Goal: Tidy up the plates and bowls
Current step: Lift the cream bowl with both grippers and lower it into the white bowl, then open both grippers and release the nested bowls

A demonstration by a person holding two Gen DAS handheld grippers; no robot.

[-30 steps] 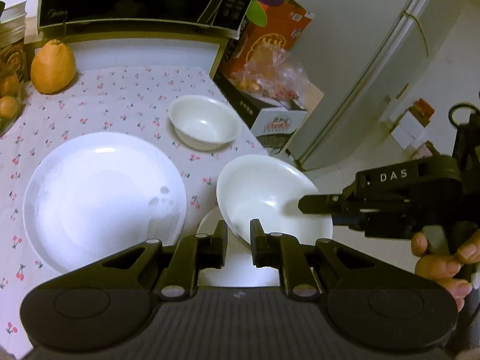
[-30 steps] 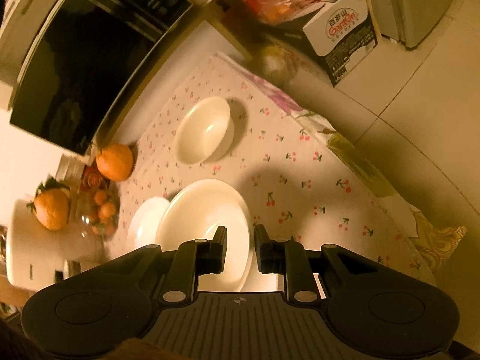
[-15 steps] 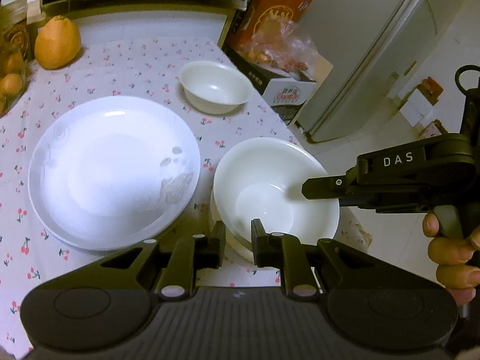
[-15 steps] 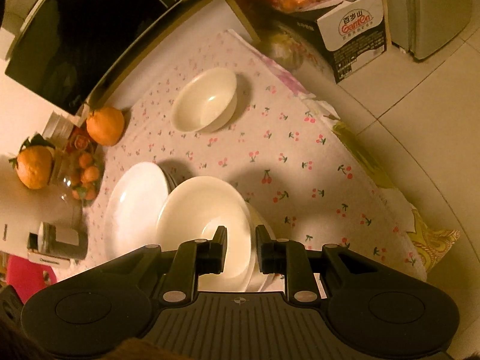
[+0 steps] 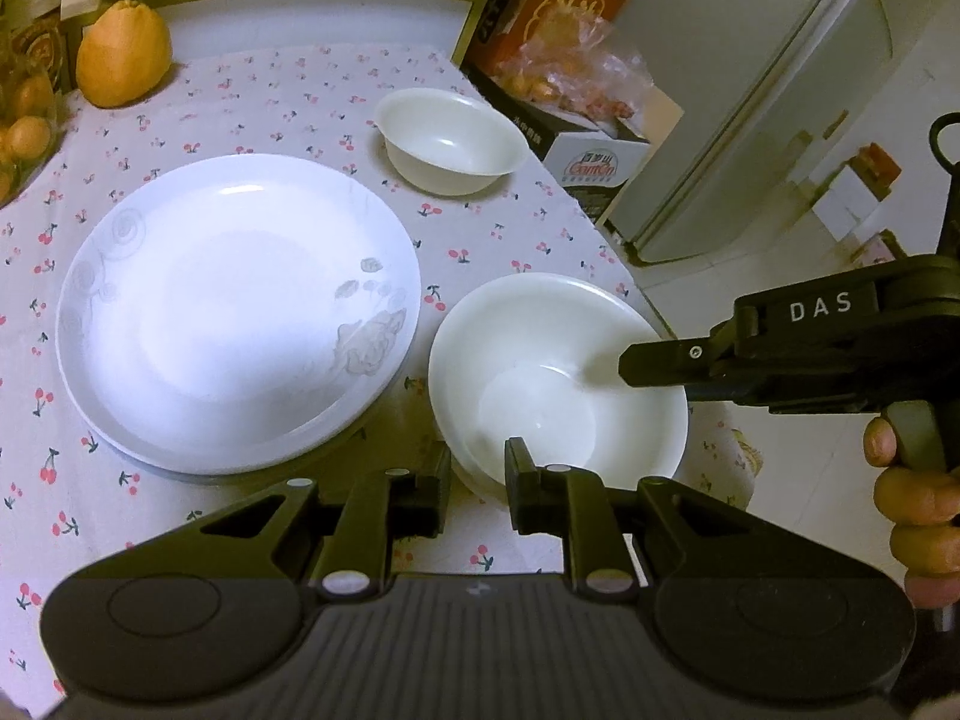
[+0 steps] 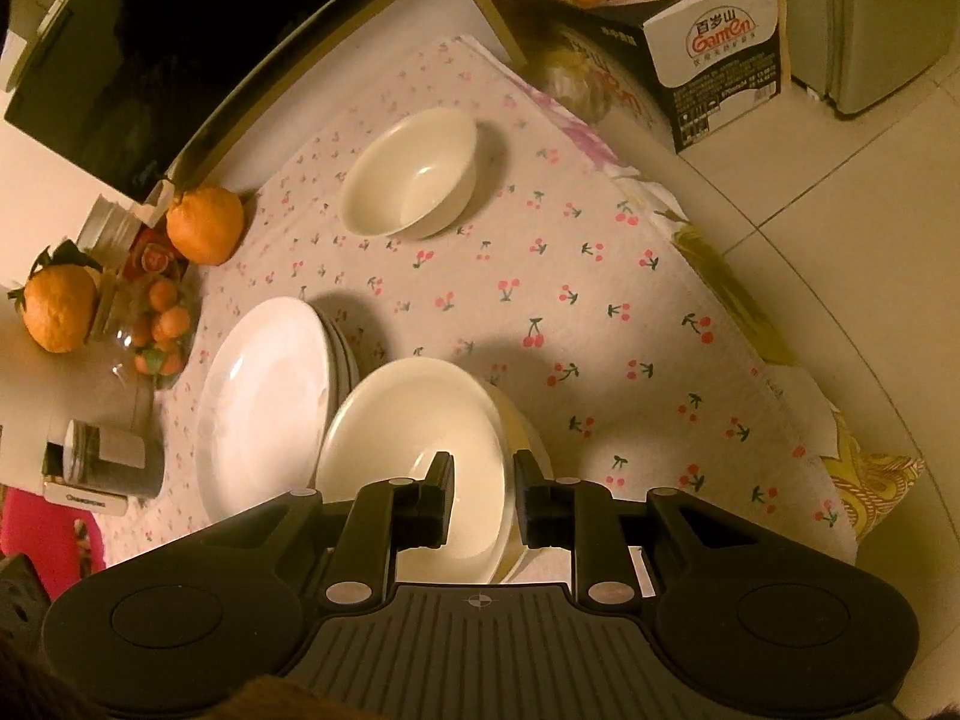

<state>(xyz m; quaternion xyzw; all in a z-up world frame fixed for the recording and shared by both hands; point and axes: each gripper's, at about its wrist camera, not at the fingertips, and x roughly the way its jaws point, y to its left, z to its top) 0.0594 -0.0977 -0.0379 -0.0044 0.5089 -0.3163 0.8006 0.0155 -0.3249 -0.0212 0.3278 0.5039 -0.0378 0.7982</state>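
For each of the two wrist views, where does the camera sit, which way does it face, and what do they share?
Left wrist: on the left gripper, angled down at its near rim of the deep plate; the right gripper and the hand holding it show.
Right wrist: on the right gripper, angled down, straddling the deep plate's rim.
Shared: deep plate, plate stack, small bowl, cherry tablecloth.
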